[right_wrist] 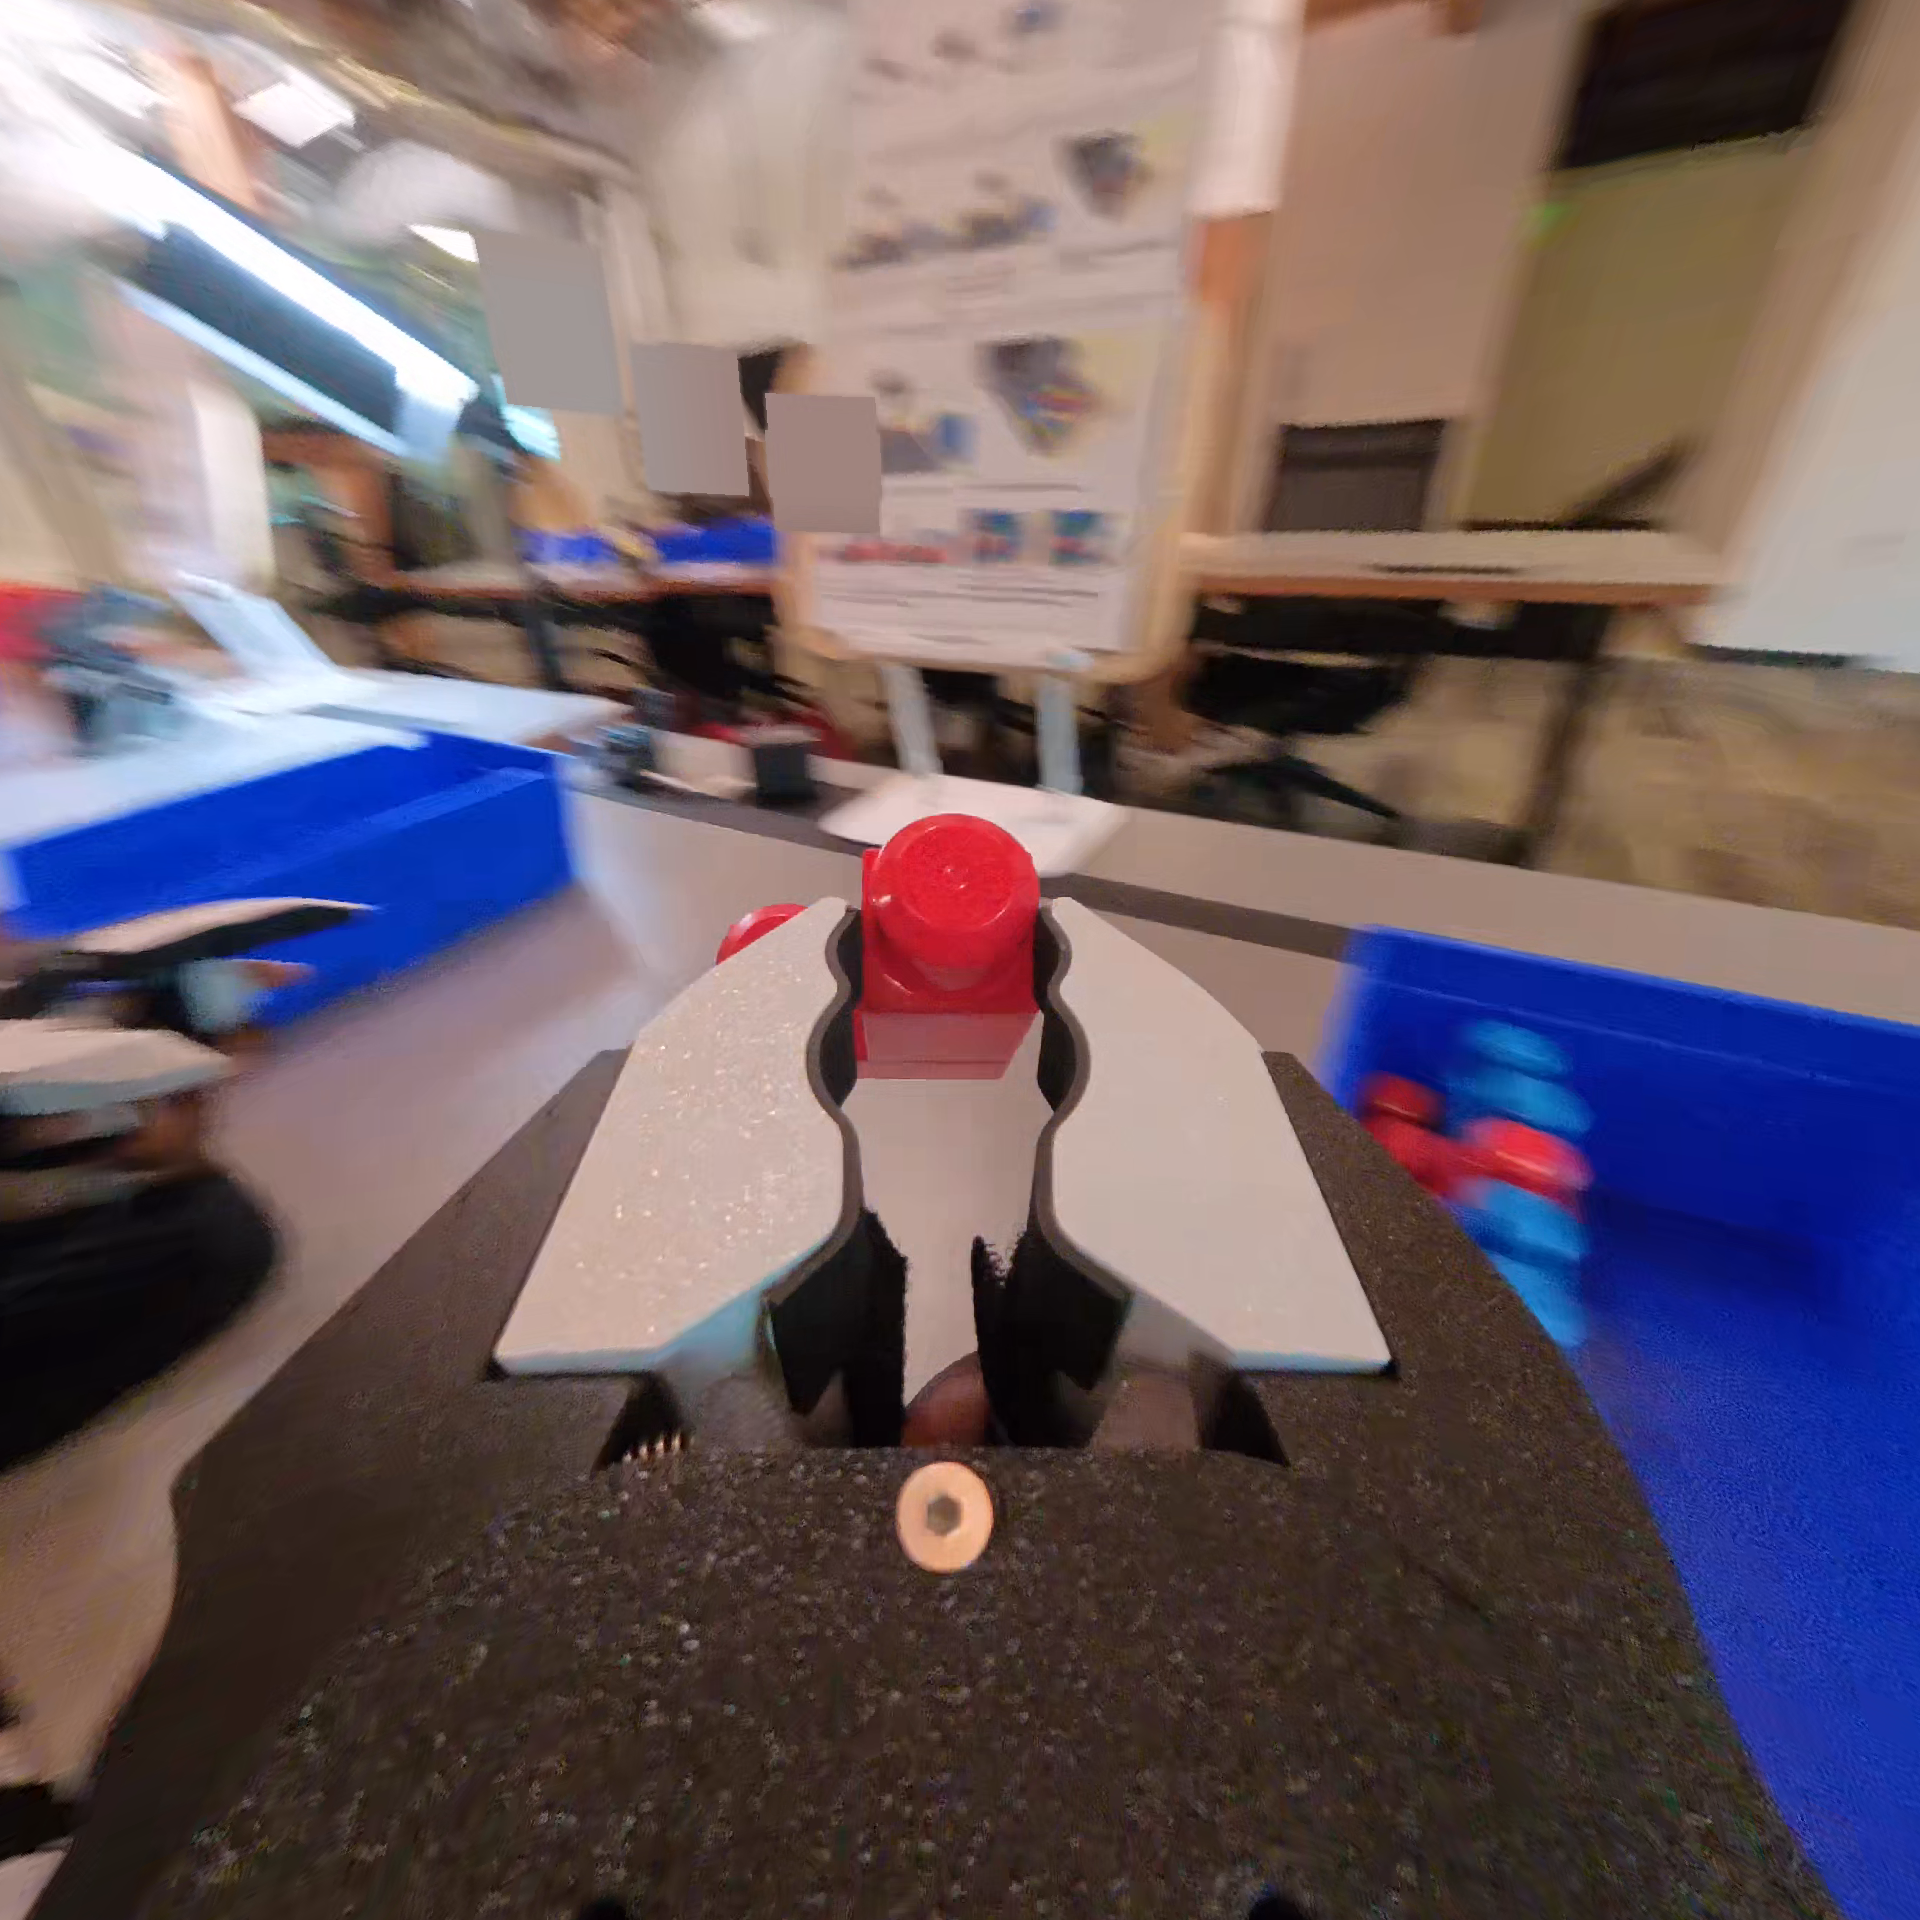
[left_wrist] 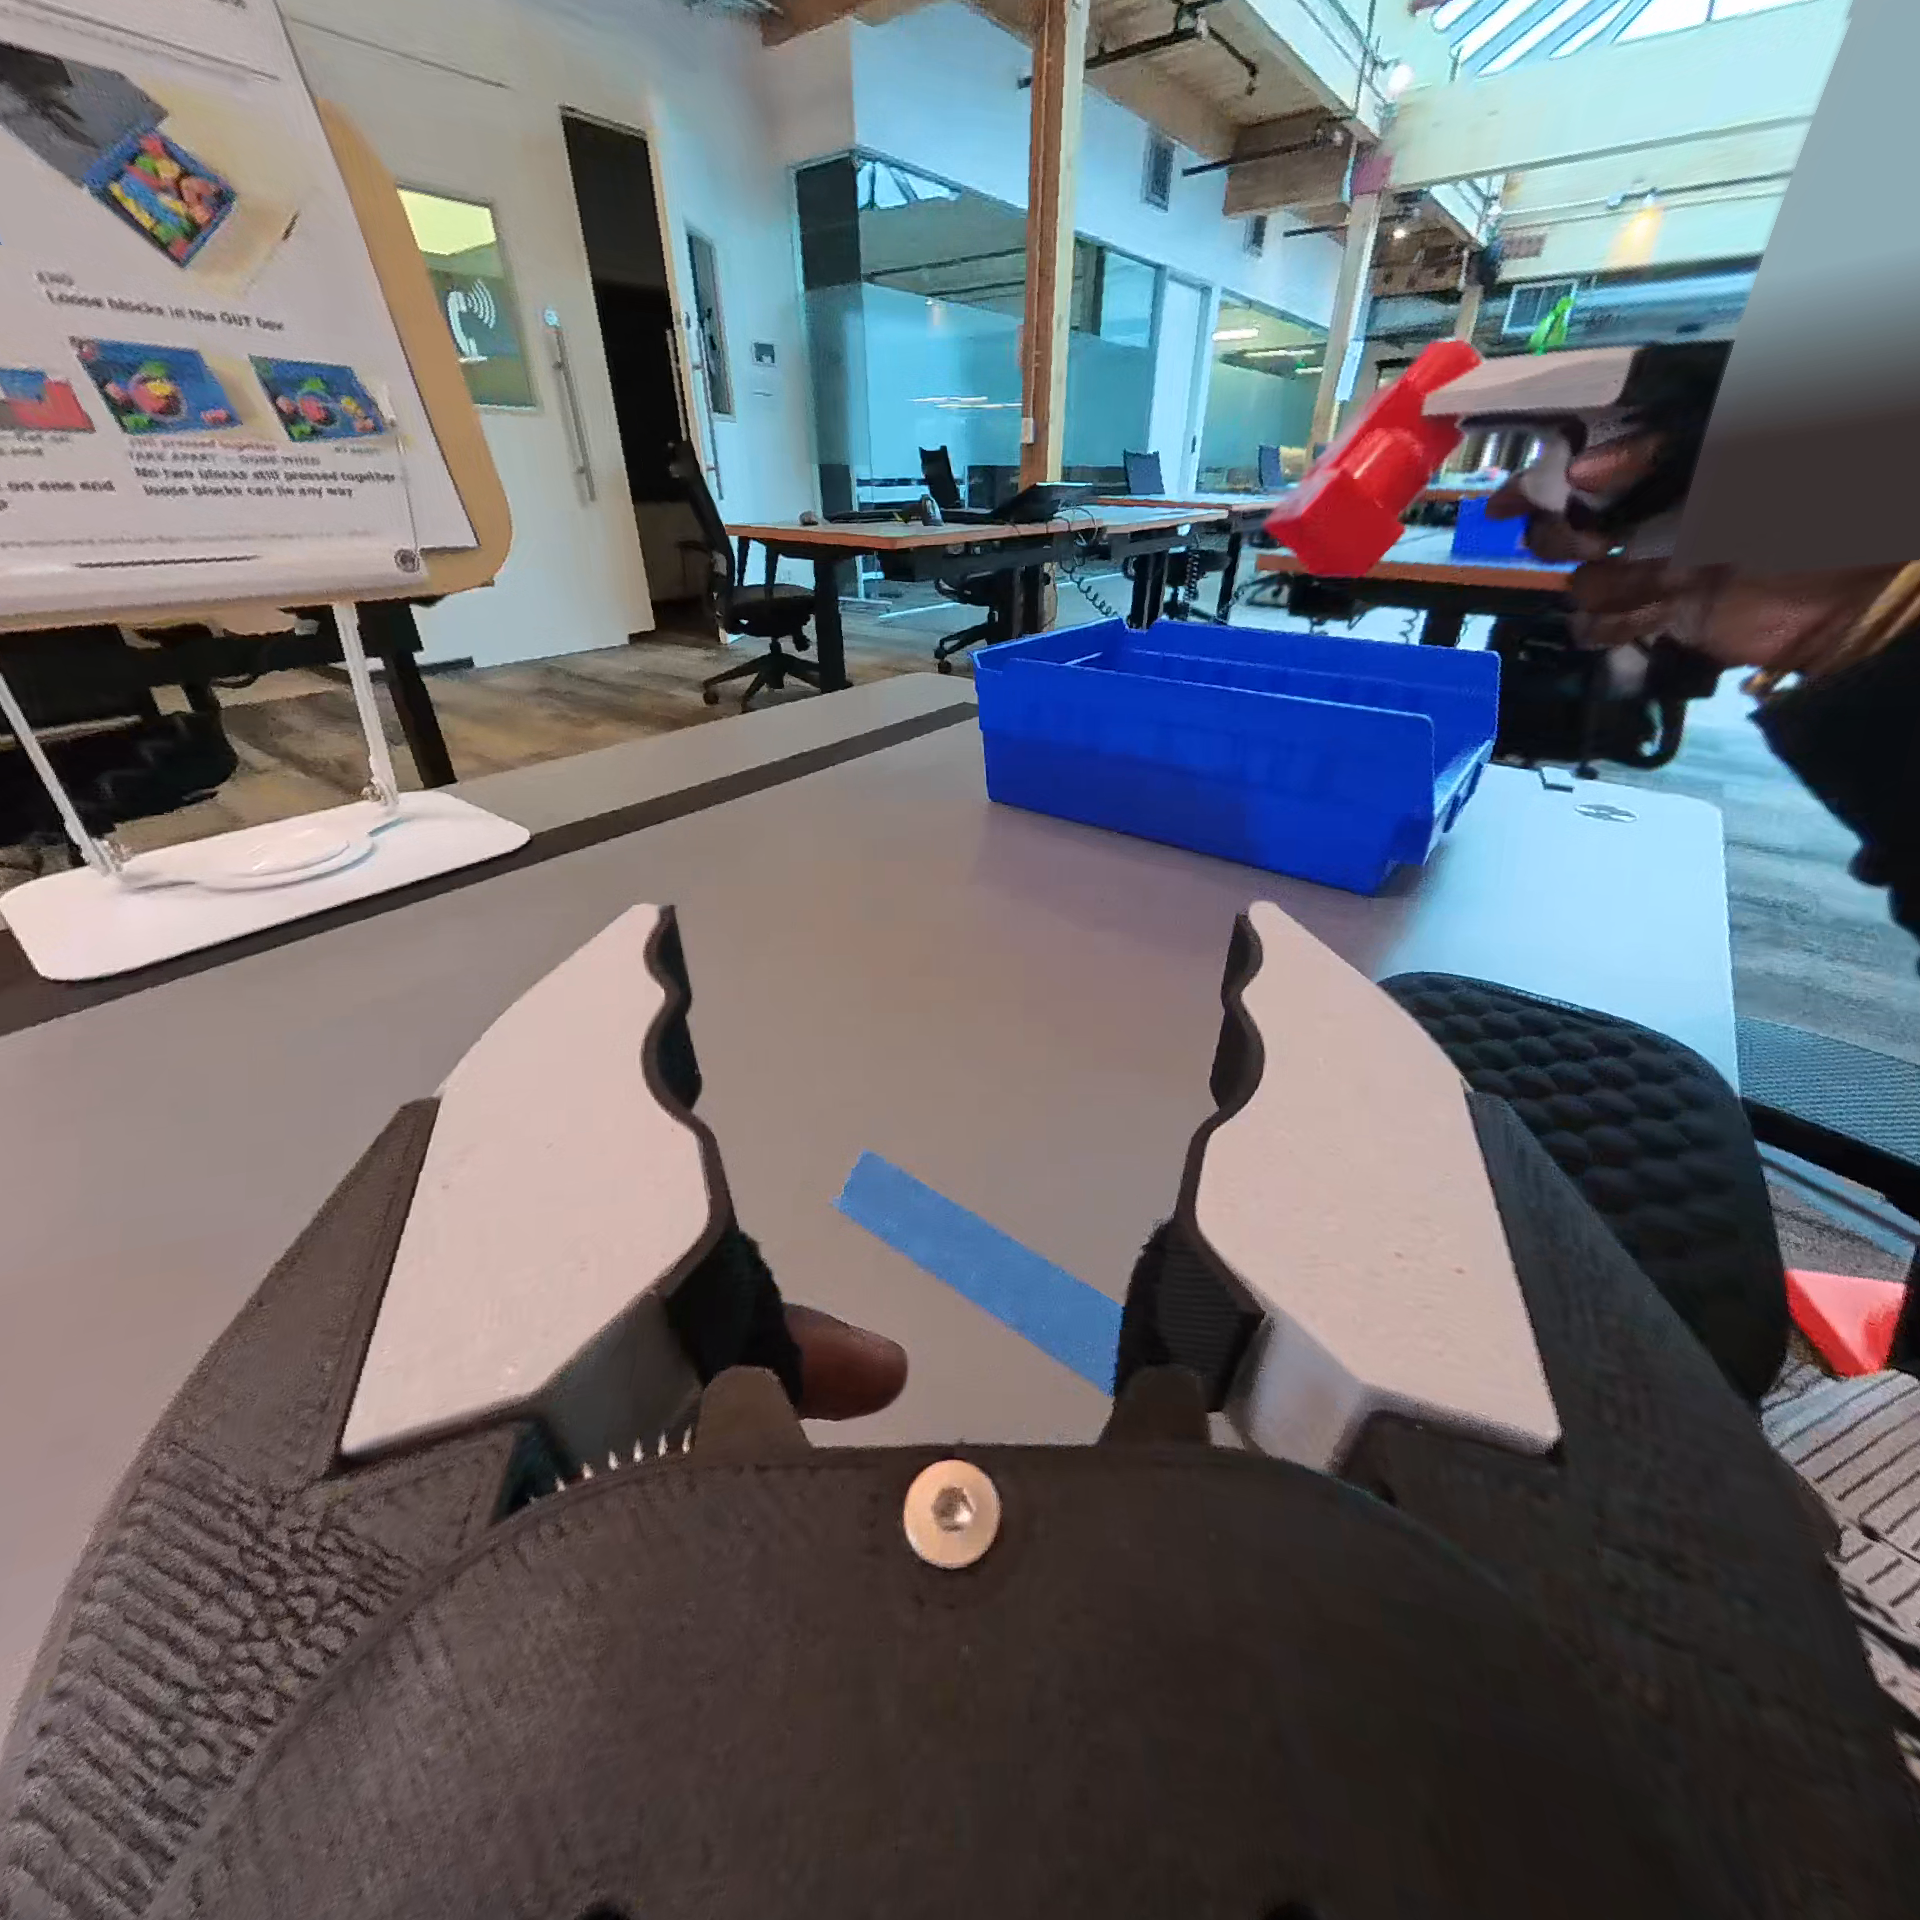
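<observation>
My left gripper point(left_wrist: 956, 935) is open and empty above the grey table point(left_wrist: 831, 987), with a strip of blue tape point(left_wrist: 977, 1262) on the table between its fingers. A blue bin point(left_wrist: 1236, 743) stands ahead to the right. My right gripper point(right_wrist: 945, 935) is shut on a red studded block point(right_wrist: 945, 940), both pads pressed on its sides. The left wrist view shows that gripper point(left_wrist: 1455, 400) holding the red block point(left_wrist: 1371, 462) in the air above the blue bin. The right wrist view is blurred by motion.
A white stand with an instruction sheet point(left_wrist: 197, 312) sits at the table's left. A second blue bin point(right_wrist: 1704, 1195) at the right holds red and blue blocks point(right_wrist: 1496, 1153). A black mesh chair back point(left_wrist: 1590, 1122) is at the table's right edge. Desks and office chairs stand beyond.
</observation>
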Demonstrator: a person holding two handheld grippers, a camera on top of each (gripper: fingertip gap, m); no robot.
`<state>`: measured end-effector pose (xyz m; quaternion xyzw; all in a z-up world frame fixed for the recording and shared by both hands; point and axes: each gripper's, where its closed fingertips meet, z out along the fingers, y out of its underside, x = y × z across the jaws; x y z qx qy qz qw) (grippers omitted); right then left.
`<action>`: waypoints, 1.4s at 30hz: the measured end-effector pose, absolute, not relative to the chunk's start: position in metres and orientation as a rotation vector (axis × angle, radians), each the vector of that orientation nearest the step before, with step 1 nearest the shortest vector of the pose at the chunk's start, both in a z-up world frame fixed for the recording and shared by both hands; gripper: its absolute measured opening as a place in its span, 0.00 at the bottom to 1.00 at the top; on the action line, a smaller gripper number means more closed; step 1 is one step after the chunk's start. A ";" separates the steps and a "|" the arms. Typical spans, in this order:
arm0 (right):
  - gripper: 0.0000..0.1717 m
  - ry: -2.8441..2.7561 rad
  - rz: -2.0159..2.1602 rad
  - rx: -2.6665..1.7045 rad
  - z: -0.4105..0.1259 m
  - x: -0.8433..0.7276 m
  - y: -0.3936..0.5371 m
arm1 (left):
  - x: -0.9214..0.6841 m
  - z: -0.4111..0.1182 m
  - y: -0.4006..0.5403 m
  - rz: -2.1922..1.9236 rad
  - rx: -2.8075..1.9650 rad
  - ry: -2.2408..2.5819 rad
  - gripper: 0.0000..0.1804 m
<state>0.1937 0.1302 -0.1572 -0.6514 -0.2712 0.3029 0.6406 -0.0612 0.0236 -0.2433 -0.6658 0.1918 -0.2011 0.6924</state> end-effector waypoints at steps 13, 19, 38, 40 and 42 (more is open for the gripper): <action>0.18 -0.397 0.187 -2.069 -0.286 0.313 0.187 | -0.066 -0.248 0.029 -0.428 -1.489 0.391 0.54; 0.18 -0.441 0.173 -2.147 -0.314 0.307 0.192 | -0.067 -0.250 0.030 -0.451 -1.497 0.376 0.53; 0.42 -0.282 0.115 -2.005 -0.287 0.323 0.199 | -0.065 -0.254 0.031 -0.446 -1.513 0.391 0.53; 0.46 -0.221 0.042 -1.888 -0.261 0.331 0.192 | -0.065 -0.255 0.031 -0.443 -1.520 0.395 0.53; 0.49 -0.202 -0.003 -1.760 -0.235 0.328 0.181 | -0.065 -0.256 0.032 -0.437 -1.526 0.399 0.53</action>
